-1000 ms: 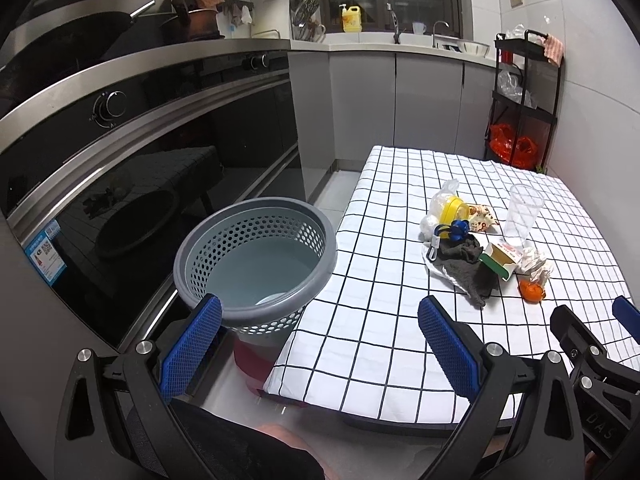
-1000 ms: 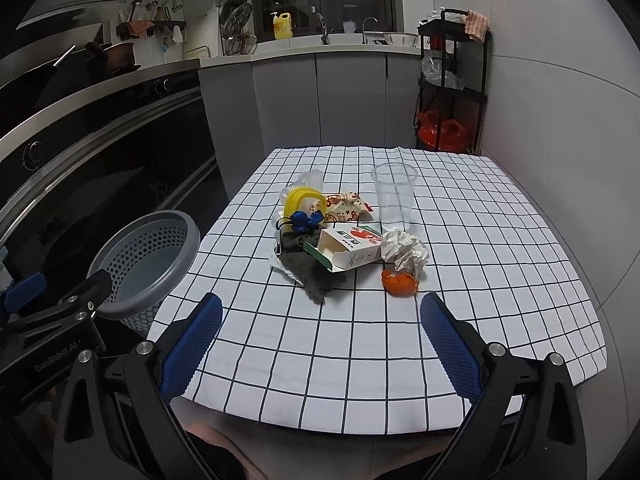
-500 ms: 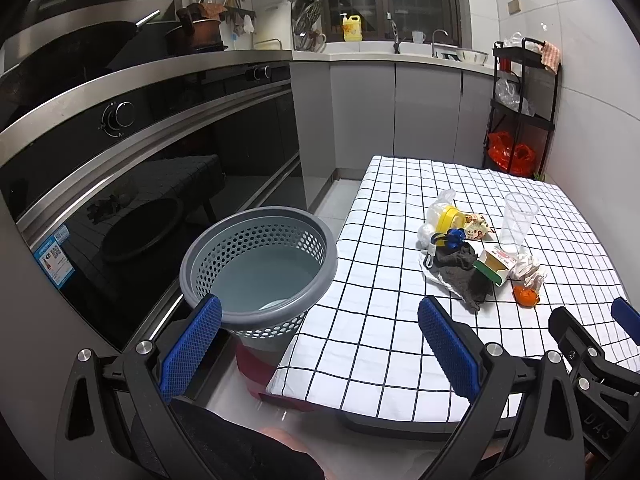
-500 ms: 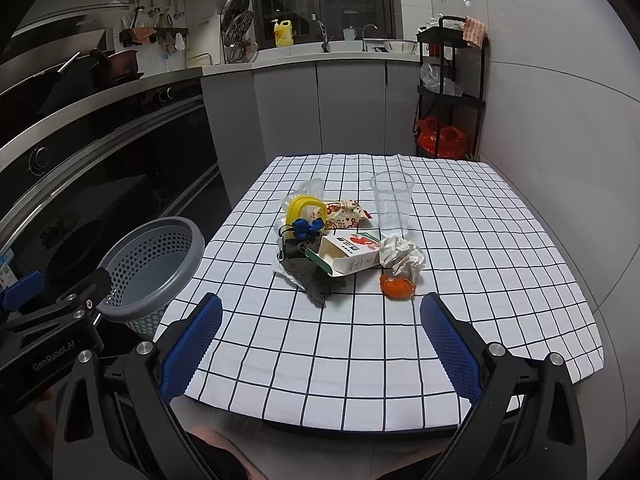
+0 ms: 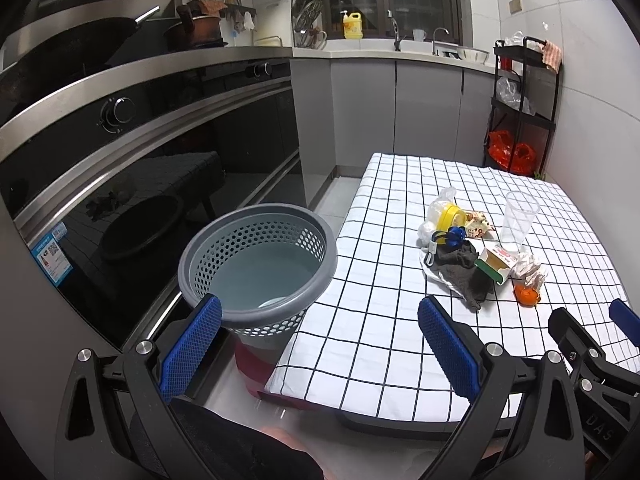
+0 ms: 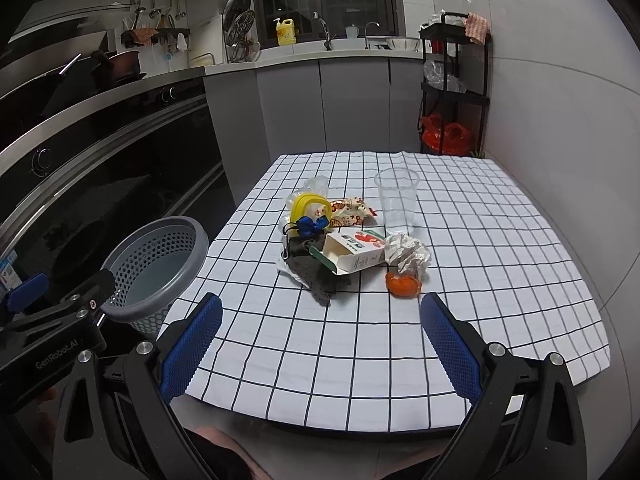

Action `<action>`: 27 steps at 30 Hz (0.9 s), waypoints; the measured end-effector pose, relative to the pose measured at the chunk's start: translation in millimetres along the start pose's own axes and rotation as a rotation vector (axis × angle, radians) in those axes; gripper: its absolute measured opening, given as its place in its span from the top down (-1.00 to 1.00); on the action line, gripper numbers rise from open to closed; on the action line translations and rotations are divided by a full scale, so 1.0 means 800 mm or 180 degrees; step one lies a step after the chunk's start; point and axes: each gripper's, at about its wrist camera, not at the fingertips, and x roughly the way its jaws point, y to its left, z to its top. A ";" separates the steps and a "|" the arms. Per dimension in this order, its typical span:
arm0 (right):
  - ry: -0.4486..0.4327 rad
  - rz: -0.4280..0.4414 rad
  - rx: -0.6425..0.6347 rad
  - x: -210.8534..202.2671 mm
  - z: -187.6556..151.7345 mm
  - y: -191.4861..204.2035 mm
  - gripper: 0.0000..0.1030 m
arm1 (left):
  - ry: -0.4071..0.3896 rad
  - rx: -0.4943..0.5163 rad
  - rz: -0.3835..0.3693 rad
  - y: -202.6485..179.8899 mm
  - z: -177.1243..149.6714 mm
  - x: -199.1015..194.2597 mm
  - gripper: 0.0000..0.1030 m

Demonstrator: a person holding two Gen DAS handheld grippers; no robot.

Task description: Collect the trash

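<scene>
Still at the very start — grey mesh bin (image 5: 256, 264) beside the checkered table (image 6: 400, 336), trash pile (image 6: 352, 240) heaped mid-table, untouched. Left gripper (image 5: 316, 344) and right gripper (image 6: 320, 340) both spread wide, holding nothing. Probably need to reach in and pinch one piece first — maybe the orange scrap (image 6: 402, 284).

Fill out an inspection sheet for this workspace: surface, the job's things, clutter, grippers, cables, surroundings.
Surface: table under a white black-grid cloth.
Job's things: grey perforated basket beside the table's left edge; trash clustered mid-table: small carton on its side, crumpled paper, orange scrap, snack wrapper, dark rag, yellow ring with blue clip.
Clutter: clear plastic cup, upright, behind the carton.
Grippers: left gripper open, holding nothing; right gripper open, holding nothing.
Cables: nothing seen.
Surroundings: oven front left, black rack in the far corner.
</scene>
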 end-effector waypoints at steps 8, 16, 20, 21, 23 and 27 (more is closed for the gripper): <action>0.0131 -0.0022 0.0092 0.033 -0.007 -0.027 -0.84 | 0.0165 0.0048 -0.0021 -0.017 -0.007 0.035 -0.88; 0.0208 -0.0275 0.0268 0.072 -0.008 -0.085 -0.84 | 0.0352 0.0085 -0.0125 -0.044 -0.012 0.082 -0.88; 0.0201 -0.0443 0.0265 0.093 -0.002 -0.113 -0.84 | 0.0447 0.0161 -0.0210 -0.066 -0.010 0.107 -0.88; 0.0213 -0.0449 0.0259 0.100 0.001 -0.120 -0.84 | 0.0451 0.0180 -0.0241 -0.073 -0.009 0.112 -0.88; 0.0231 -0.0450 0.0265 0.114 0.006 -0.132 -0.84 | 0.0442 0.0223 -0.0282 -0.086 -0.007 0.121 -0.88; 0.0352 -0.0396 0.0243 0.152 0.018 -0.150 -0.84 | 0.0438 0.0330 -0.0346 -0.113 -0.002 0.139 -0.88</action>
